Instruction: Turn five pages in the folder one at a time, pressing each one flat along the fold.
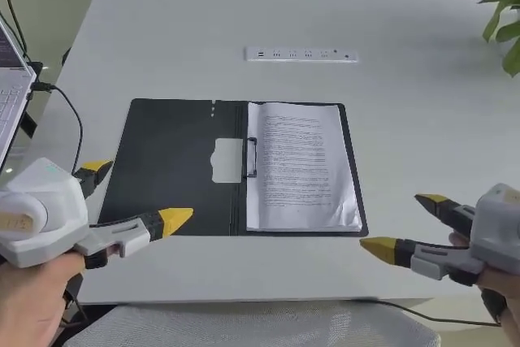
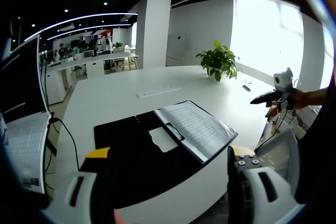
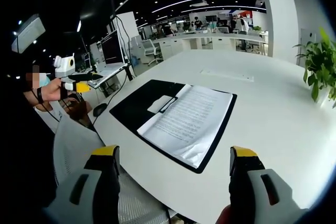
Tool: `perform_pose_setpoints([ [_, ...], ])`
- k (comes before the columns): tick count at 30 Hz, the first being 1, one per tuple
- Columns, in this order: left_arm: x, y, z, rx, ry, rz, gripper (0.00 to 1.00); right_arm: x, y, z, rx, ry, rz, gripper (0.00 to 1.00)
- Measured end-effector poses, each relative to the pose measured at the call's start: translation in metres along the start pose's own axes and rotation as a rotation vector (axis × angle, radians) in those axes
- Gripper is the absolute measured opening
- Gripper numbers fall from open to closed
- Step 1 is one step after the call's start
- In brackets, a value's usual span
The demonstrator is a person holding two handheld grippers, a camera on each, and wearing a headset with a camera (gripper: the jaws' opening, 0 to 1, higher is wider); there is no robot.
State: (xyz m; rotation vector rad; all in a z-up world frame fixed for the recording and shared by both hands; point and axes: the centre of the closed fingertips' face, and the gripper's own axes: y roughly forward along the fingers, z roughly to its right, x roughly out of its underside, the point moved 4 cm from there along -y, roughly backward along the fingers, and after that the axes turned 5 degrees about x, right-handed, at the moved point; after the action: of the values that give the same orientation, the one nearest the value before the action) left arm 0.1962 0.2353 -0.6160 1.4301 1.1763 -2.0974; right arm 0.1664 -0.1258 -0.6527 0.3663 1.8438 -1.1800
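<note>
Broadly, an open-plan office (image 3: 220, 24) with ceiling spotlights surrounds a large white surface (image 1: 406, 6). On it, directly before the person, the black folder (image 1: 171, 168) lies open and flat. Its left cover is bare apart from a white patch beside the spine clip (image 1: 250, 158), and its right half carries the stack of printed pages (image 1: 302, 164). The print is too small to read, and no brand or label is legible anywhere. A white power strip (image 1: 301, 55) lies beyond the folder, well apart from it. A laptop (image 1: 10, 87) is cut off at the left edge and a potted plant (image 1: 504, 14) at the right. The left hand-held gripper (image 1: 145, 193) hovers at the folder's near left corner, jaws spread wide and empty. The right hand-held gripper (image 1: 402, 222) sits just off the near right corner, likewise wide apart and holding nothing.
</note>
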Motion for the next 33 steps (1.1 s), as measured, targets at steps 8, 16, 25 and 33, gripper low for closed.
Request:
perform_pose_setpoints([
  [8,0.000,0.000,0.000,0.005,0.002,-0.005,0.89,0.003,0.000,-0.001,-0.003,0.001,-0.006,0.86],
  [16,0.000,0.000,0.001,0.007,0.002,-0.007,0.89,0.003,0.000,0.000,0.000,0.003,-0.006,0.86],
  [25,-0.003,0.008,0.004,0.025,0.015,-0.013,0.89,0.004,-0.001,0.001,0.005,0.009,-0.004,0.86],
  [33,-0.012,0.021,0.010,0.059,0.037,-0.017,0.89,0.004,0.000,0.003,0.006,0.010,-0.003,0.86],
])
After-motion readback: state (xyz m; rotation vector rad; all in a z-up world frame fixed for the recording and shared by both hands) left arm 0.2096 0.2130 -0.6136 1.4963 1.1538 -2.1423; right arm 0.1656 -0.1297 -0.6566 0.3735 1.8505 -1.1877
